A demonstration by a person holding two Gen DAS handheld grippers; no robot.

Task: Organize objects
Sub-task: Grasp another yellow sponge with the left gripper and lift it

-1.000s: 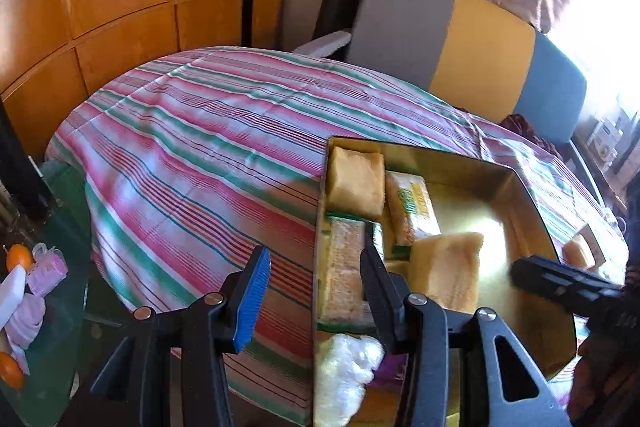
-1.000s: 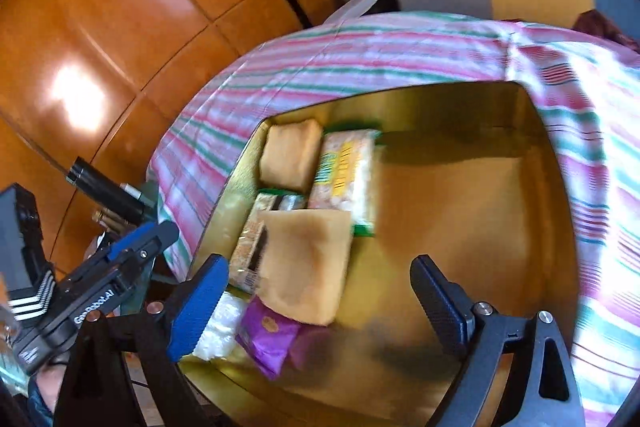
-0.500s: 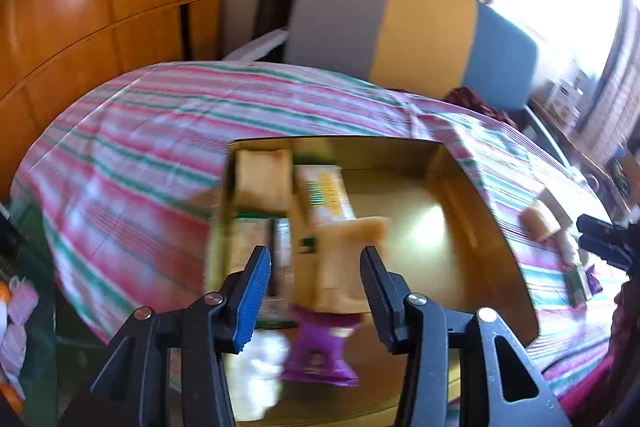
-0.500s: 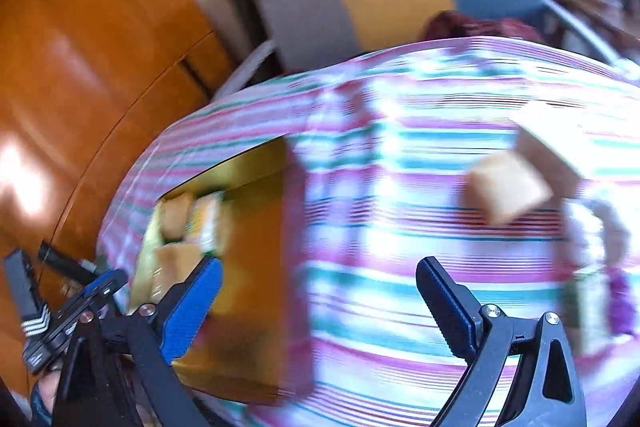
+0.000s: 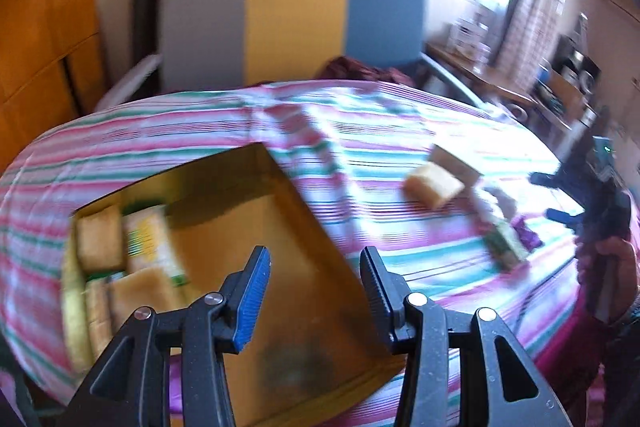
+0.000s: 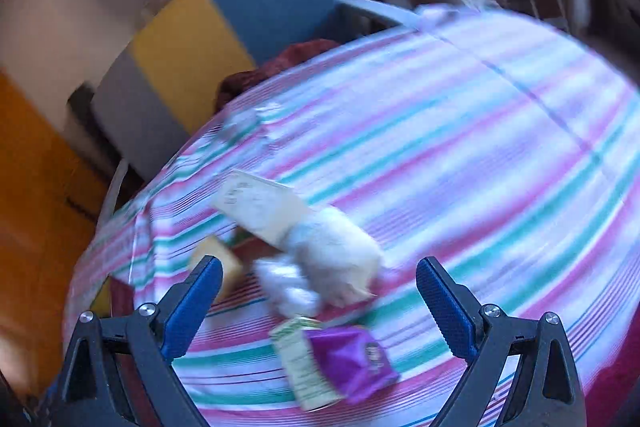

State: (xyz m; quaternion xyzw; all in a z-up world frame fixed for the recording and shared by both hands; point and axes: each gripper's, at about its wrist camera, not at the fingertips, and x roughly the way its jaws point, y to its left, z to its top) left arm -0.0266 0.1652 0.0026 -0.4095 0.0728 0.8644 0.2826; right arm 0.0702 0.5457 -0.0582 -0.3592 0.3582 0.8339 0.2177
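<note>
**Two empty grippers between a gold box and loose packets on a striped table**

Left wrist view: the left gripper (image 5: 314, 287) sits at the bottom centre, its jaws partly apart with nothing between them. Under it, at lower left, a gold box (image 5: 304, 239) holds several tan and yellow packets along its left side. The striped table (image 5: 380, 155) fills the middle. At right, a tan block (image 5: 432, 185) and other loose packets lie well apart from the box.

Right wrist view: the right gripper (image 6: 318, 301) spreads wide and grips nothing. Between its fingers lie a white fluffy bundle (image 6: 334, 247), a purple packet (image 6: 352, 363) and a green-edged packet (image 6: 302, 367), touching or overlapping. A pale card (image 6: 262, 205) sits just above them.

Both views are blurred. The risk, as I judge it: the loose items are crowded, so closing here could catch 2 at once or nudge the soft bundle aside. The box's raised right wall could also snag a carried packet.
</note>
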